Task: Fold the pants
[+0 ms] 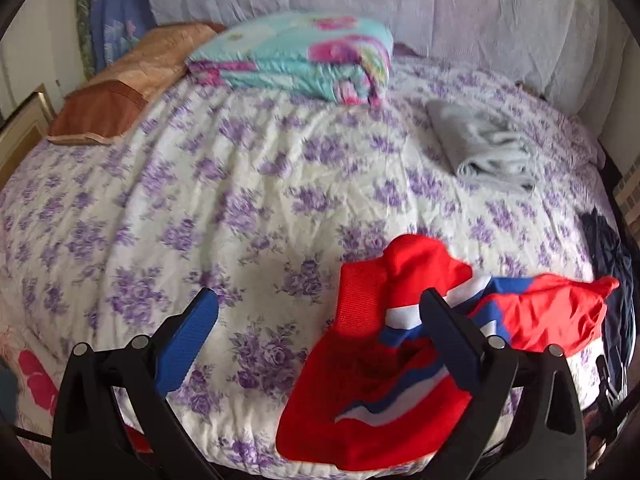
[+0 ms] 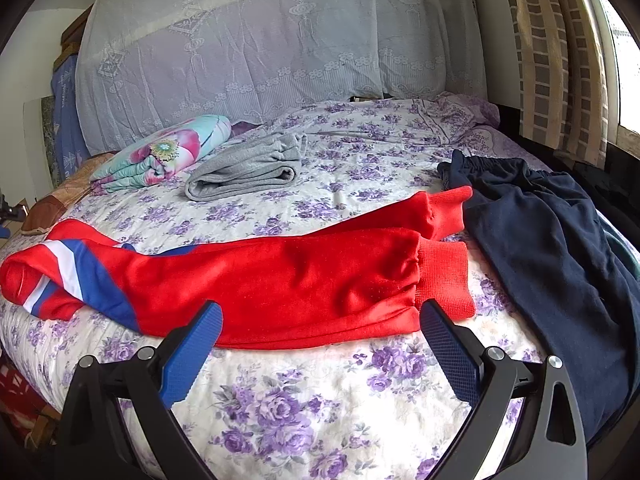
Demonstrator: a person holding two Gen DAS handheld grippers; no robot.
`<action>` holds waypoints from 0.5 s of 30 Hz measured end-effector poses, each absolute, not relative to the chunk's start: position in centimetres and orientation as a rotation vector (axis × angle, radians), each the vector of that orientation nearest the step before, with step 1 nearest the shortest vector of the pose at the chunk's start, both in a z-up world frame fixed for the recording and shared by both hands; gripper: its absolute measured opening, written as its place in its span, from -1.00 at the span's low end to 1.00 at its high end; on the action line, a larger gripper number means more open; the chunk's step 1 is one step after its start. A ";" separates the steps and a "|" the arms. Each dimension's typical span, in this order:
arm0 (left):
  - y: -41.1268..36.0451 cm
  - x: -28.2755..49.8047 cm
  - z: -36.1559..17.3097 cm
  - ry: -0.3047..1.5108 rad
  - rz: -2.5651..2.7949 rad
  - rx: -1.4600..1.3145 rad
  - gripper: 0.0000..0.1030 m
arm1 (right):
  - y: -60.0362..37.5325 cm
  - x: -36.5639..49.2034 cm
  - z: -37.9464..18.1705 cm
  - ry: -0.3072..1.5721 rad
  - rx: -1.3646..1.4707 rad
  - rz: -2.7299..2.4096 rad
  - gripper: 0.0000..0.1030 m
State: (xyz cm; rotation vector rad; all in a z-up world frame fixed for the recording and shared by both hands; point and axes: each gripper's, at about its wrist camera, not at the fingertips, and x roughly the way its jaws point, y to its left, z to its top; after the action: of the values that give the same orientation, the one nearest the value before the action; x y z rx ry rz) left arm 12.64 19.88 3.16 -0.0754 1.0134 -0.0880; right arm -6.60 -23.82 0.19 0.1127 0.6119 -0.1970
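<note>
Red pants (image 2: 280, 280) with blue-and-white stripes lie crumpled across the near edge of the floral bedspread (image 2: 360, 184). They look soft, light and floppy; the ribbed cuffs (image 2: 444, 280) seem the surest hold. Both the left gripper (image 1: 320, 316) and right gripper (image 2: 322, 330) gape wide, holding nothing. Dark pants (image 2: 552, 232) lie right, folded grey pants (image 2: 244, 172) farther back.

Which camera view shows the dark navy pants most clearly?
The right wrist view: the dark navy pants lie spread on the bed's right side, waistband visible. The left wrist view shows only a dark strip at its right edge.
</note>
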 end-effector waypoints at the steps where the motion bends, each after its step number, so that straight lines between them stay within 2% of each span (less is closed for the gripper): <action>1: 19.5 13.8 1.9 1.050 -0.117 -0.064 0.91 | -24.1 -6.4 0.2 0.617 0.114 -0.202 0.93; 7: 15.5 16.5 -2.6 1.140 -0.288 0.047 0.90 | -26.1 -6.0 0.8 0.619 0.096 -0.247 0.93; 8: 14.9 16.4 -2.7 1.140 -0.295 0.059 0.82 | -26.8 -6.0 1.0 0.618 0.084 -0.256 0.93; 10: 13.3 15.7 -2.7 1.151 -0.342 0.086 -0.24 | -28.7 -6.0 1.4 0.615 0.053 -0.302 0.93; 12: 11.4 14.0 -2.2 1.135 -0.369 0.149 -0.62 | -31.3 -6.0 2.0 0.608 0.047 -0.355 0.93; 15: 9.2 11.2 -0.5 1.051 -0.393 0.228 -0.63 | -36.0 -5.5 3.0 0.616 0.107 -0.356 0.93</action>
State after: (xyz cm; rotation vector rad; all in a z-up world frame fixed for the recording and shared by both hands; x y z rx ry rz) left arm 11.24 9.19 -0.51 0.2276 1.0515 -0.3933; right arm -5.53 -35.97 3.05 0.1074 0.6162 -0.3556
